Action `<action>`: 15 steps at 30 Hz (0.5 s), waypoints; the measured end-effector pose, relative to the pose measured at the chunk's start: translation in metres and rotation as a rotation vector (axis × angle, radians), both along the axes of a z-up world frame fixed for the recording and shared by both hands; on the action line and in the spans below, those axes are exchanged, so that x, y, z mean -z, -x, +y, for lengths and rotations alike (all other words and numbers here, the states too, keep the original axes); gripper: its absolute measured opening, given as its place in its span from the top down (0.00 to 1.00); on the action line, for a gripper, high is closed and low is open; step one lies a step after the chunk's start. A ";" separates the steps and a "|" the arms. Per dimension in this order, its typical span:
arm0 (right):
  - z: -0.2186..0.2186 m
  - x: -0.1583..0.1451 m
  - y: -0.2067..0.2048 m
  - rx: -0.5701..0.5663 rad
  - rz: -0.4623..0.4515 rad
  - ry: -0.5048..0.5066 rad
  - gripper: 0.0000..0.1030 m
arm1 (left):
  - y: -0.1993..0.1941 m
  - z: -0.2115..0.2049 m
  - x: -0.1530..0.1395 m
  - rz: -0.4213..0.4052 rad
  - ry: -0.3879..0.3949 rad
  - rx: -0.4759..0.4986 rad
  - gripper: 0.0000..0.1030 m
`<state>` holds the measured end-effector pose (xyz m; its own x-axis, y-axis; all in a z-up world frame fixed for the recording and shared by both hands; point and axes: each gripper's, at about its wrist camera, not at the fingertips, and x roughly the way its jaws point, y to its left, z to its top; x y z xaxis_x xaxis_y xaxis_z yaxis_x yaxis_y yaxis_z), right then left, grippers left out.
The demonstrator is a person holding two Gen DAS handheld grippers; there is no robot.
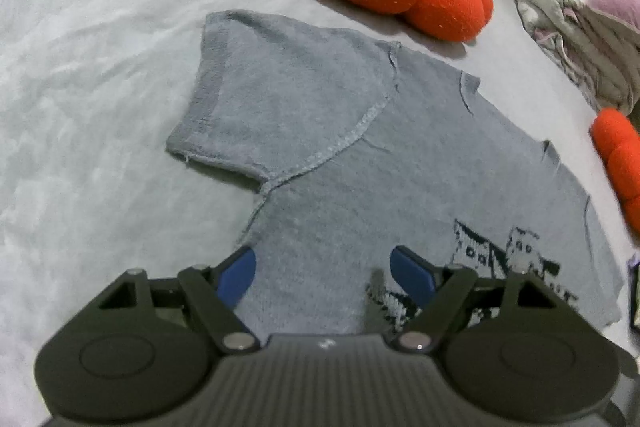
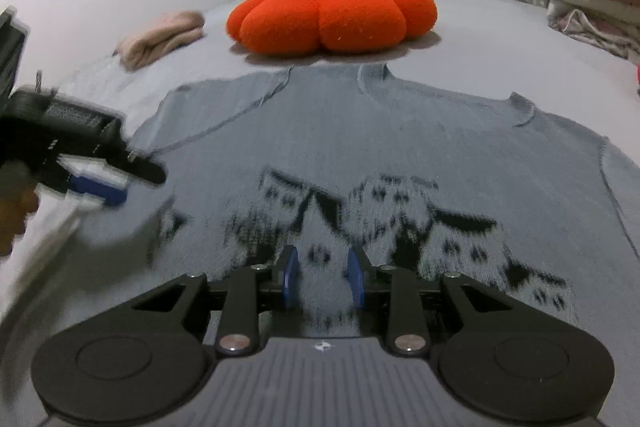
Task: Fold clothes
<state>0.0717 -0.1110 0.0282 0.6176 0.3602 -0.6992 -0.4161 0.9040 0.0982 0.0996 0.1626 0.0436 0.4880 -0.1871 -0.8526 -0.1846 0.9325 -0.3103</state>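
While the grey sweater (image 2: 400, 147) lies spread flat on the bed (image 1: 80, 67), both grippers hover empty.
Left gripper (image 1: 322, 277), jaws wide, sits nearest the outstretched sleeve (image 1: 272, 99); right gripper (image 2: 323, 277), jaws narrowly apart, hangs over the patterned chest.

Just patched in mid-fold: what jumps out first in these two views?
The bright orange pumpkin cushion at the far side of the bed, just beyond the collar. Next, the grey knit sweater spread flat, its black-and-white house pattern across the chest. The left gripper hovers wide open by the sleeve; the right gripper is narrowly open over the pattern.
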 end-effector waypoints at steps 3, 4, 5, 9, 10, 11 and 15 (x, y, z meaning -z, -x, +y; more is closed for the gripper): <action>-0.011 -0.002 0.019 -0.012 0.016 -0.005 0.72 | 0.003 -0.010 -0.001 -0.023 -0.049 0.024 0.24; -0.014 -0.002 0.024 -0.021 0.026 -0.004 0.71 | 0.005 -0.013 -0.002 -0.032 -0.061 0.033 0.25; -0.019 -0.004 0.029 -0.041 0.037 0.000 0.71 | 0.006 -0.015 -0.004 -0.044 -0.074 0.040 0.25; -0.045 -0.008 0.037 -0.079 0.082 0.003 0.70 | 0.011 -0.030 -0.003 -0.079 -0.099 0.066 0.25; -0.053 -0.009 0.038 -0.074 0.086 -0.007 0.70 | 0.013 -0.035 -0.003 -0.087 -0.107 0.075 0.25; -0.062 -0.010 0.038 -0.068 0.089 -0.018 0.70 | 0.015 -0.041 -0.002 -0.095 -0.125 0.090 0.25; -0.100 -0.008 0.035 0.003 0.086 -0.087 0.70 | 0.020 -0.061 0.005 -0.114 -0.213 0.136 0.23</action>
